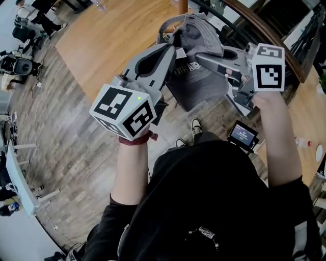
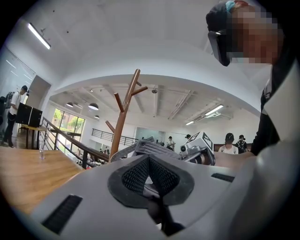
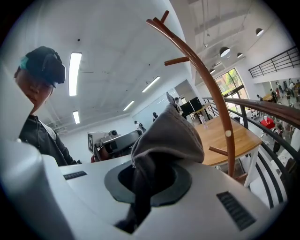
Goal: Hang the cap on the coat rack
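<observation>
While the cap is not yet hung, the left hand-held gripper [image 1: 172, 48] has its jaws closed together on what looks like the back rim of the grey fabric baseball cap [image 1: 201, 81], which spans the gap toward the right. The brown wooden coat rack [image 1: 182, 5] stands just beyond the cap, with its pole upright and its short pegs slanting upward. From this gripper it lies ahead and a little to the left, with the pegs above jaw level. The right hand-held gripper [image 1: 199, 56] is clamped on the cap's opposite side, with grey cloth bunched between its jaws. From it the rack lies ahead and to the right, rising well above. I judge the left gripper slightly nearer the pole. The cap would need to go up and forward onto a peg.
</observation>
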`<state>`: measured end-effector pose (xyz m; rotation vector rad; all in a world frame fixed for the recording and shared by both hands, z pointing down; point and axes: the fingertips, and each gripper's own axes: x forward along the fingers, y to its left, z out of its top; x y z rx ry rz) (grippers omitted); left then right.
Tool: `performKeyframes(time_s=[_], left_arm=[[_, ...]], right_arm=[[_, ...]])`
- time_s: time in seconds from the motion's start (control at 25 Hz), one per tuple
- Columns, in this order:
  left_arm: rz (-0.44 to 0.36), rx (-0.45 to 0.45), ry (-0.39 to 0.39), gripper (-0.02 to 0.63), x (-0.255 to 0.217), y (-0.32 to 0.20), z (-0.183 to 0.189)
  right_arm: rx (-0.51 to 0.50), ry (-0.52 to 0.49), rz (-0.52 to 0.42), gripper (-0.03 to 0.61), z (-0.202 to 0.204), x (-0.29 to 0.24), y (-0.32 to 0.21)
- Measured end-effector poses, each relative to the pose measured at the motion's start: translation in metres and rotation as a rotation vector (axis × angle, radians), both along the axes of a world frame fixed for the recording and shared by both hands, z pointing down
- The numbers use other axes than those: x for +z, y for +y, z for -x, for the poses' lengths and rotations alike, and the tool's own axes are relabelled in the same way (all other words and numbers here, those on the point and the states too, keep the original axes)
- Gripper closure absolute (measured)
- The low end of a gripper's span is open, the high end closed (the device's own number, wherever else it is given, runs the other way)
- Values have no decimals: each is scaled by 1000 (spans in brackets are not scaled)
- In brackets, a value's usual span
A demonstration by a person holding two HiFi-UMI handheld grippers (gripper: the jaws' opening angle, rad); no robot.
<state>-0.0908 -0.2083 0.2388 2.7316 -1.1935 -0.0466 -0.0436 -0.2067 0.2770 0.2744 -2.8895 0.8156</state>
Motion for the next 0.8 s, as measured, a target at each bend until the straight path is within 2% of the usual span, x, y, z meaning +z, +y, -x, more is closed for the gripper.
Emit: performKeyframes(time_s=[0.2, 0.48, 0.6, 0.8], left_arm=[[41, 36, 6, 609, 34, -5, -13], [-3, 50, -4, 609, 33, -14, -10], [-16, 69, -9, 610, 37, -13, -20], [24, 116, -24, 609, 50, -15, -27]], right_arm=[[21, -19, -2, 558, -14, 29, -1], [27, -15, -36, 558, -16, 28, -6], [20, -26, -22, 558, -19, 37, -5], [36, -44, 54, 558, -26, 53, -8]])
